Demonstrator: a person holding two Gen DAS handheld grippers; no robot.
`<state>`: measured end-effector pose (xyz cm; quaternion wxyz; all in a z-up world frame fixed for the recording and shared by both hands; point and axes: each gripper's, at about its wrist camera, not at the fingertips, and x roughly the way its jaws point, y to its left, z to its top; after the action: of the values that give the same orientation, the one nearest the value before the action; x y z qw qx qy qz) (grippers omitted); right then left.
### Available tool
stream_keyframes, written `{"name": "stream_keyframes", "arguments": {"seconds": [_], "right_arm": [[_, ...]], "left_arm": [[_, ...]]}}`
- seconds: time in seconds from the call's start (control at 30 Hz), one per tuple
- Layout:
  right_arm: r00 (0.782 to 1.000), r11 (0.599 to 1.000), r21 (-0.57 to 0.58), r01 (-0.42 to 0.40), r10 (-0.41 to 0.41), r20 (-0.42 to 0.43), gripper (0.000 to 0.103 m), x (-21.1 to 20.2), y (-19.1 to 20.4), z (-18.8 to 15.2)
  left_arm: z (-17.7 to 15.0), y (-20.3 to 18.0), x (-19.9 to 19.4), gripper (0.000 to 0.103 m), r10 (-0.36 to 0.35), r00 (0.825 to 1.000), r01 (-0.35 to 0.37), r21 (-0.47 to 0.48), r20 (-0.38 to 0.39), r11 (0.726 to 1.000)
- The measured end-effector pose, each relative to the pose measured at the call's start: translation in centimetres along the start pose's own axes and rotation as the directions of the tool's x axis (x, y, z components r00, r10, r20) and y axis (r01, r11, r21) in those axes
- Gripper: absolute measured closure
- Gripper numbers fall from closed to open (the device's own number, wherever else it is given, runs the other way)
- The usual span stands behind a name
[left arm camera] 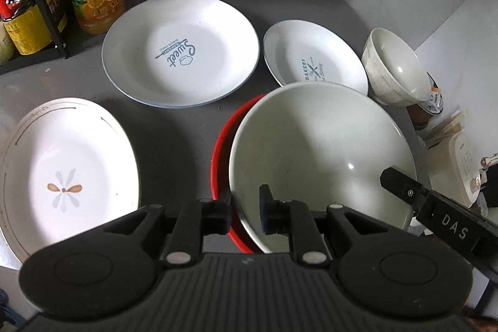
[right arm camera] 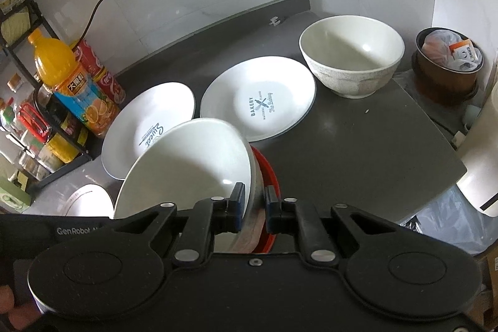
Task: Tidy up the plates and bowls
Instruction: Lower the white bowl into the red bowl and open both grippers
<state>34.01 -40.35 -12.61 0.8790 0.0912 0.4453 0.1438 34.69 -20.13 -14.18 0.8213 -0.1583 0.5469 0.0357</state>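
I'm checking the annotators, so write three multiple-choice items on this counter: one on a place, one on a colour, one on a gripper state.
1. Where is the speckled bowl?
A. on the rack
B. right of the Bakery plate, toward the counter's far corner
C. inside the red dish

2. What colour is the dish under the big white bowl?
A. red
B. blue
C. green

3. How does the right gripper stand?
A. wide open above the counter
B. closed on a bottle
C. closed on the big white bowl's rim

Answers: 1 B, it stands on the counter just beyond that plate's right edge. 2 A, a red rim shows beside the bowl. 3 C, its pads straddle the rim.
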Motion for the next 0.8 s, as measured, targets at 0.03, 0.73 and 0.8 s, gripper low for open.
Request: {"name": "stream_keyframes", "arguments": {"seconds": [0.03, 0.73, 0.8], "right_arm": [[1.000, 1.000, 0.001, 0.000, 0.000, 0.000, 0.091, 0.0, -0.1, 0.0], [0.999, 0.994, -0.097, 0.052, -0.052, 0.005, 0.082, 1.0, 1.2, 0.3], [0.999, 0.994, -0.097, 0.050, -0.049, 0.017, 0.082, 0.7, 1.1, 0.4]], "left_arm": [[0.0, 0.0, 0.0, 0.087, 0.001, 1.000, -0.001, -0.001, -0.001, 1.000], [-0.1, 1.5, -0.7, 0.076, 0.045, 0.998, -0.045, -0.014, 0.035, 0.999], [-0.2, 1.5, -0.7, 0.076, 0.051, 0.998, -0.050, -0.012, 0.033, 0.999]]}}
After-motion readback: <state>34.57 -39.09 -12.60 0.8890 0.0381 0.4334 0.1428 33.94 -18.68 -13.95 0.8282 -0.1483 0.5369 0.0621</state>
